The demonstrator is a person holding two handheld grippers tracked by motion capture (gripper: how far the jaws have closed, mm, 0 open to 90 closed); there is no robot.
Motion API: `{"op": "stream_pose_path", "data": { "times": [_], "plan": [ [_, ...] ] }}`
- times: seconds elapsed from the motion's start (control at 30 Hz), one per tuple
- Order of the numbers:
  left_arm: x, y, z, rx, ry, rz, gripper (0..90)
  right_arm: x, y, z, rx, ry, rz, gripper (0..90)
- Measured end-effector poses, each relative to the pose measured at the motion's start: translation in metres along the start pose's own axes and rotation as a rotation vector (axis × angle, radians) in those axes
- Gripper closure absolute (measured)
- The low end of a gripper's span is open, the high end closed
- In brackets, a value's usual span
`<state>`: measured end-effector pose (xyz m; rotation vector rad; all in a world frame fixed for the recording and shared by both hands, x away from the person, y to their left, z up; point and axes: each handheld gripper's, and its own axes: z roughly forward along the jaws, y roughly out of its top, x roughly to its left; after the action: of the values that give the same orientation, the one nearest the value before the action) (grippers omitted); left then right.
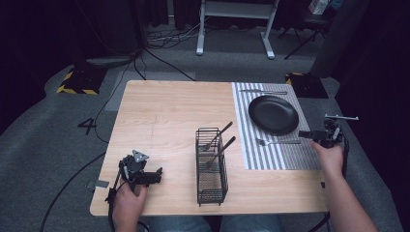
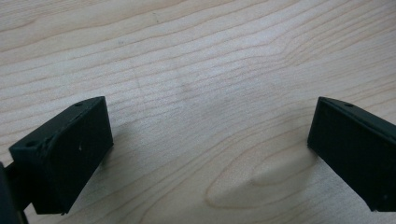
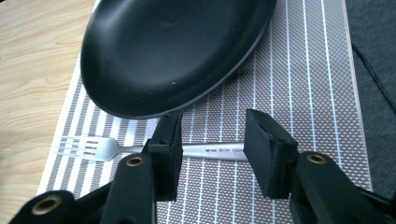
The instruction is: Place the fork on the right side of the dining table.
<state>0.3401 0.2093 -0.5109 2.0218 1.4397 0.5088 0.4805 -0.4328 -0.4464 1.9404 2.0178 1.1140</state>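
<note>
Right claw [image 3: 212,154] held above the fork [image 3: 140,150], jaws apart, one on each side of the handle, not pressing it. Fork flat on the striped placemat [image 3: 299,84], prongs toward the wood, handle under the gap between the jaws. Just past the fork, a black plate [image 3: 173,51], also on the placemat, its rim close to the fork. In the high view, right claw [image 1: 309,135] at the right edge of the counter [image 1: 169,111], held by the right hand [image 1: 329,157], pointing in toward the fork [image 1: 277,142]. Fork between the plate [image 1: 273,114] and the person. On the far side of the plate, a knife [image 1: 263,92] flat on the placemat [image 1: 309,159].

Left claw [image 2: 210,149] with jaws wide apart, nothing between them, bare wood below. In the high view, left claw [image 1: 152,175] near the front left corner of the counter, held by the left hand [image 1: 128,200], grey three-cornered plate on top. Well apart from the fork.

In the middle of the counter, a black wire basket [image 1: 211,166], standing up, with two more pieces of cutlery [image 1: 217,145] leaning out of its far end. Basket between the two claws, touching neither.

Past the counter, grey carpet [image 1: 48,125] with black cables and white table legs [image 1: 237,29].
</note>
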Motion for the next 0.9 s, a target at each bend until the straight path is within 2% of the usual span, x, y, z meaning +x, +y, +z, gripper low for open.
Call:
{"op": "stream_pose_path", "data": {
  "times": [0.2, 0.23, 0.37, 0.47, 0.57, 0.73, 0.83, 0.9],
  "plan": [
    [0.0, 0.0, 0.0, 0.0, 0.0, 0.0, 0.1, 0.017, 0.001, -0.016, -0.046, 0.014, -0.08, 53.0],
    [0.0, 0.0, 0.0, 0.0, 0.0, 0.0, 0.1, 0.017, 0.001, -0.016, -0.046, 0.014, -0.08, 53.0],
    [0.0, 0.0, 0.0, 0.0, 0.0, 0.0, 0.1, 0.031, 0.002, -0.029, -0.063, 0.022, -0.146, 50.8],
    [0.0, 0.0, 0.0, 0.0, 0.0, 0.0, 0.1, 0.037, 0.003, -0.033, -0.072, 0.028, -0.169, 49.9],
    [0.0, 0.0, 0.0, 0.0, 0.0, -0.001, 0.1, 0.051, 0.005, -0.041, -0.081, 0.048, -0.218, 47.8],
    [0.0, 0.0, 0.0, 0.0, 0.0, 0.0, 0.1, 0.066, 0.005, -0.044, -0.071, 0.071, -0.27, 44.9],
    [0.0, 0.0, 0.0, 0.0, 0.0, 0.0, 0.1, 0.08, 0.003, -0.047, -0.038, 0.102, -0.313, 44.1],
    [0.0, 0.0, 0.0, 0.0, 0.0, 0.0, 0.1, 0.083, 0.003, -0.047, -0.036, 0.114, -0.317, 43.3]
  ]
}}
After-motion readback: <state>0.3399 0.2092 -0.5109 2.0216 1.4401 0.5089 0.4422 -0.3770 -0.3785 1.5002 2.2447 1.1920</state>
